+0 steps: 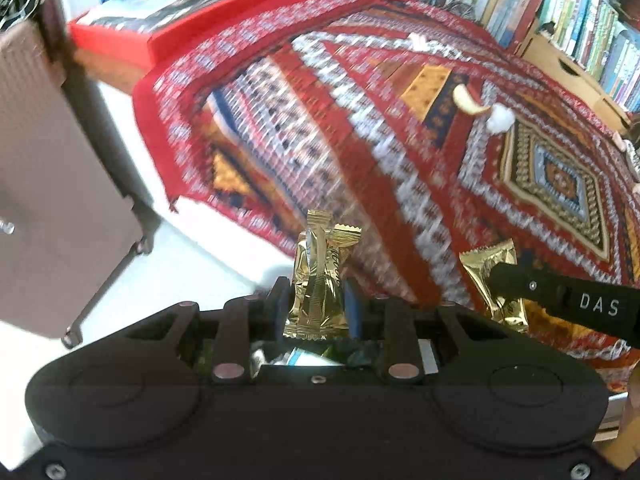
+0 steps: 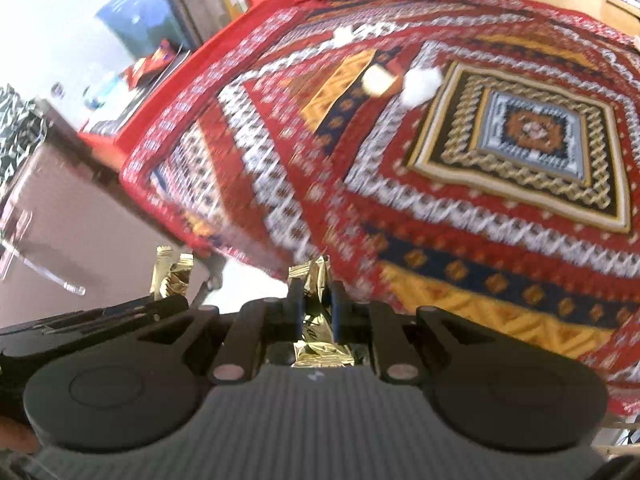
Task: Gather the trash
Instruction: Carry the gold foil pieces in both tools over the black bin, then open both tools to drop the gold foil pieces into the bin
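On your far left stands a brown cabinet [image 1: 48, 184] on thin legs, its lower corner close to the rug's edge, with a strip of white floor [image 1: 224, 236] between them. Behind it, a red box [image 1: 116, 40] sits against the rug's far-left corner.

Your left gripper [image 1: 318, 304] has its fingers clamped on a gold wrapper [image 1: 320, 280], which stands upright between the pads, above the rug's near-left edge. Just to its right, your right gripper [image 2: 316, 312] is likewise clamped on a second gold wrapper [image 2: 316, 280]; its arm reaches in from the right in the left wrist view.

Ahead, the red patterned rug [image 1: 360, 160] spreads wide and mostly bare. Near its middle lie a curved pale scrap [image 1: 468, 100] and, touching or just beside it on the right, a white crumpled wad [image 1: 500, 120]. A smaller white scrap [image 1: 418, 40] lies farther back.

Along the far and right edges, a bookshelf [image 1: 560, 8] and a light wooden box [image 1: 568, 72] hem the rug in.
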### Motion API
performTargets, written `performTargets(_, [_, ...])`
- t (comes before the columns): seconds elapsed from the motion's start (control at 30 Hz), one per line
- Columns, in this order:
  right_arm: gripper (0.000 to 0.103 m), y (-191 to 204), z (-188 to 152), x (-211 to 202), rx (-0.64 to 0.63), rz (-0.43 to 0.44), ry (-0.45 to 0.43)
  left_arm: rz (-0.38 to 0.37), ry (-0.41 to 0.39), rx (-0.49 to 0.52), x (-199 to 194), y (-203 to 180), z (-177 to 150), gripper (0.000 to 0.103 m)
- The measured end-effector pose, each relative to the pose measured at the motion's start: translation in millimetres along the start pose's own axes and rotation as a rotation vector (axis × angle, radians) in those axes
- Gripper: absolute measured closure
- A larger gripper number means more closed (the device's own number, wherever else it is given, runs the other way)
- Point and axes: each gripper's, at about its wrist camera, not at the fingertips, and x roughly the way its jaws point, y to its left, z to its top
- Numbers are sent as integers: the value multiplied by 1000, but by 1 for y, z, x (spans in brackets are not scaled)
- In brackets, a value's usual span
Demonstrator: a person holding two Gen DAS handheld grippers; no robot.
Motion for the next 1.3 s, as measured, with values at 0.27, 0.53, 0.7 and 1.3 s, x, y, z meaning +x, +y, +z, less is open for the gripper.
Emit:
performTargets(0.27, [86, 28, -26, 16, -49, 24, 59, 23, 57, -46, 6, 31, -36, 76])
performTargets(0.53, [86, 44, -42, 31, -81, 46, 111, 34, 106, -84, 18, 46, -57, 76])
performTargets(0.7, [85, 46, -45, 45, -79, 48, 142, 34, 130, -92, 25, 50, -64, 75])
performTargets(1.3, [80, 49, -43, 70, -77, 33, 170, 27, 192, -99, 49, 52, -68, 74])
